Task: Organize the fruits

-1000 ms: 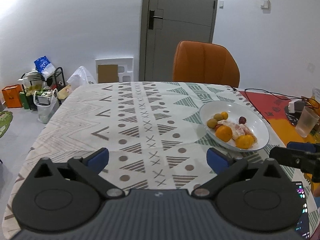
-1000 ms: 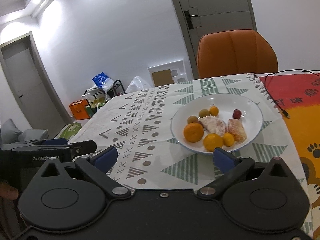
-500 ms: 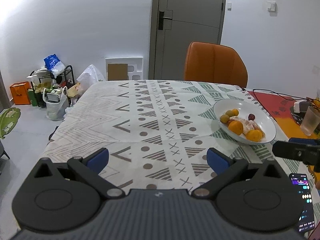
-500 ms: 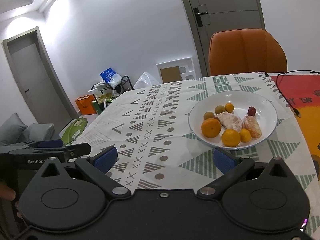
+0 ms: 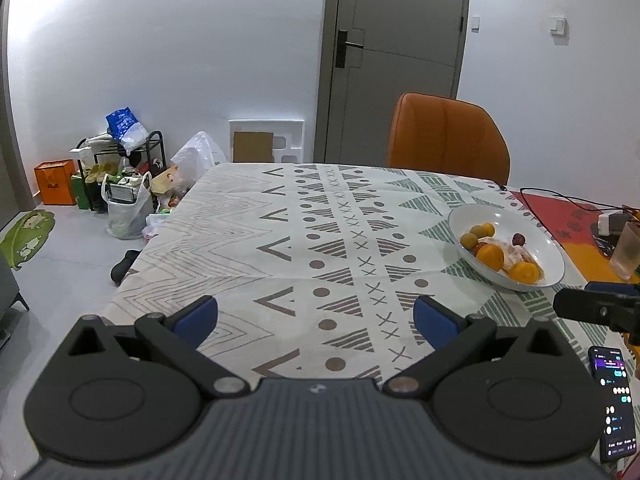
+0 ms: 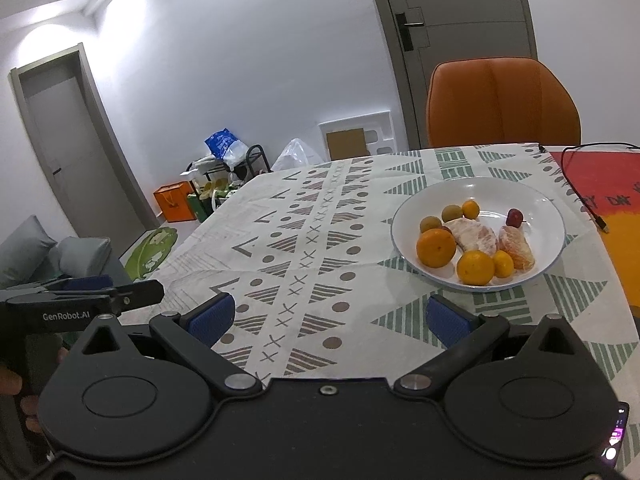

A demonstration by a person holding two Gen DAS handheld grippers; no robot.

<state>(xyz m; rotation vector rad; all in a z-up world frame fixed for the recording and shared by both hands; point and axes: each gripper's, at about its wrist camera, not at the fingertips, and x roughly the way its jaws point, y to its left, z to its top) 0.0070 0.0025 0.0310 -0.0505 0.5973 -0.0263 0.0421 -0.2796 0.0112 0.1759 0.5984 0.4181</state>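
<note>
A white bowl (image 6: 532, 200) on the patterned tablecloth holds several fruits: oranges (image 6: 436, 247), small green-brown fruits (image 6: 452, 213), a red one (image 6: 514, 217) and peeled citrus pieces (image 6: 473, 235). It also shows in the left wrist view (image 5: 536, 236), at the right. My right gripper (image 6: 334, 320) is open and empty, held near the table's front edge, short of the bowl. My left gripper (image 5: 316, 320) is open and empty over the cloth, well left of the bowl. The left gripper's body shows at the left of the right wrist view (image 6: 80, 300).
An orange chair (image 5: 448, 140) stands at the far side of the table. A red-orange mat (image 6: 600, 184) with a black cable lies right of the bowl. A plastic cup (image 5: 628, 250) and a phone (image 5: 612, 400) are at the right. Bags and a rack (image 5: 120, 168) stand on the floor at the left.
Both grippers have drawn back and up from the table, so the bowl looks smaller and farther. Both stay open and empty.
</note>
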